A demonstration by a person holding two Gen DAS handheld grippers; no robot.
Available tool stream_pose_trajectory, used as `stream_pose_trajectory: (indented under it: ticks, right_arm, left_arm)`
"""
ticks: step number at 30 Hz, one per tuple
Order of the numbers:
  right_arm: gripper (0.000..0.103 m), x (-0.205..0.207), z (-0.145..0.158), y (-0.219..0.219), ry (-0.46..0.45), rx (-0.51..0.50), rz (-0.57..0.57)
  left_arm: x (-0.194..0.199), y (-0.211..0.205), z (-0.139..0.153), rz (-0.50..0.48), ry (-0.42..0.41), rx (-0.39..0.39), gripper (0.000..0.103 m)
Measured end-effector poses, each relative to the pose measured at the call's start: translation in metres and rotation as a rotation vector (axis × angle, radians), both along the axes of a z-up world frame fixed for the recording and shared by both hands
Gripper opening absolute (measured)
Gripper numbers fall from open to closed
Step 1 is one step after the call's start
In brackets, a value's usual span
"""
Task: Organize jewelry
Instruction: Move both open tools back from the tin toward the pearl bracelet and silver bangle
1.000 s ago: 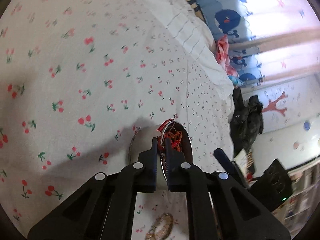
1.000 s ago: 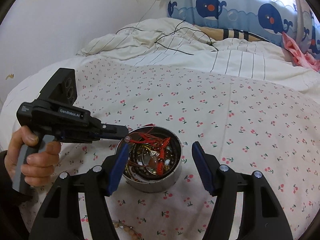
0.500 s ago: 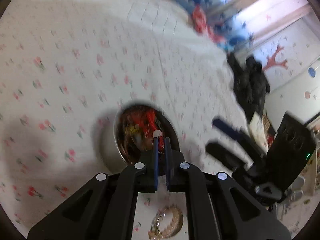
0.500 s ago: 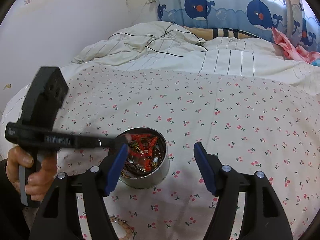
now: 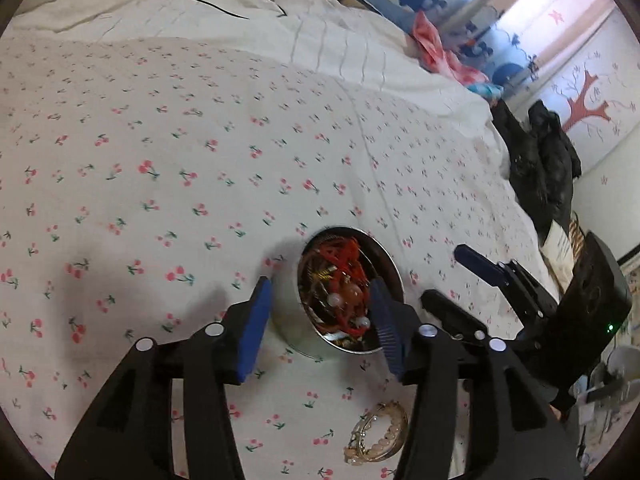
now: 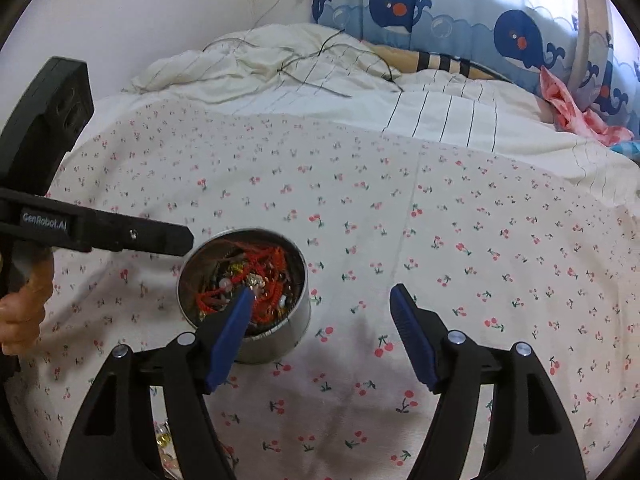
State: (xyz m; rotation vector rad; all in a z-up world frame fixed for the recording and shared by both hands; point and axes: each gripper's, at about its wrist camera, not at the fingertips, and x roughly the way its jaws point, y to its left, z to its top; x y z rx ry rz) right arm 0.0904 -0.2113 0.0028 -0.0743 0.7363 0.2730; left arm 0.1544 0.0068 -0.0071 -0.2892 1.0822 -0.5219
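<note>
Looking across the cherry-print bed sheet [image 5: 200,140], we see the round metal tin of tangled jewelry [image 5: 348,292] just ahead of our opening, empty left tongs [image 5: 318,320]; the pearl-and-gold bracelet [image 5: 378,434] lies under them, while the right tongs [image 6: 322,332] gape empty.

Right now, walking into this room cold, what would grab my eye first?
Probably the round metal tin in the middle of the cherry-print bedspread, crammed with tangled red cord and beads. Next, the two black tools with blue fingers around it: the left tool, its jaws opening, straddles the tin's near wall, while the right tool hangs open just beside it. A beaded bracelet lies loose on the bedspread, nearer than the tin.
</note>
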Motion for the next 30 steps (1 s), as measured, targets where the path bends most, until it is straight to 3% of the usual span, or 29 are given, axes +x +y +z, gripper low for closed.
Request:
stream_pose_trajectory:
  ticks: [2,5,10,13,15,19,21,27,30]
  right_arm:
    - [0.07,0.003,0.005,0.01,-0.029,0.003,0.008]
    - [0.07,0.012,0.002,0.04,-0.025,-0.091,0.07]
    - [0.07,0.027,-0.033,0.082,0.044,-0.262,0.148]
    - [0.071,0.037,-0.036,0.08,0.08,-0.25,0.137]
    - [0.07,0.033,-0.028,0.077,0.043,-0.278,0.122]
    - [0.072,-0.005,0.003,0.04,0.015,-0.16,0.062]
    - [0.072,-0.03,0.007,0.027,0.034,-0.123,0.044]
    - [0.071,-0.106,-0.021,-0.017,0.142,-0.002,-0.049]
    - [0.056,-0.118,-0.027,-0.01,0.14,-0.021,-0.046]
  left_arm:
    - [0.003,0.011,0.001,0.039,0.01,-0.017,0.052]
    - [0.004,0.023,0.001,0.073,0.02,-0.037,0.053]
    - [0.005,0.022,-0.001,0.096,0.037,-0.048,0.057]
    - [0.003,0.014,0.001,0.089,0.029,-0.043,0.057]
    - [0.0,0.013,0.003,0.083,0.018,-0.032,0.059]
    - [-0.014,0.01,0.013,0.072,-0.048,0.039,0.065]
    - [-0.037,0.007,0.017,0.062,-0.108,0.088,0.075]
    - [-0.109,-0.009,-0.01,-0.032,-0.149,0.187,0.079]
    - [-0.126,-0.016,-0.013,-0.049,-0.187,0.25,0.079]
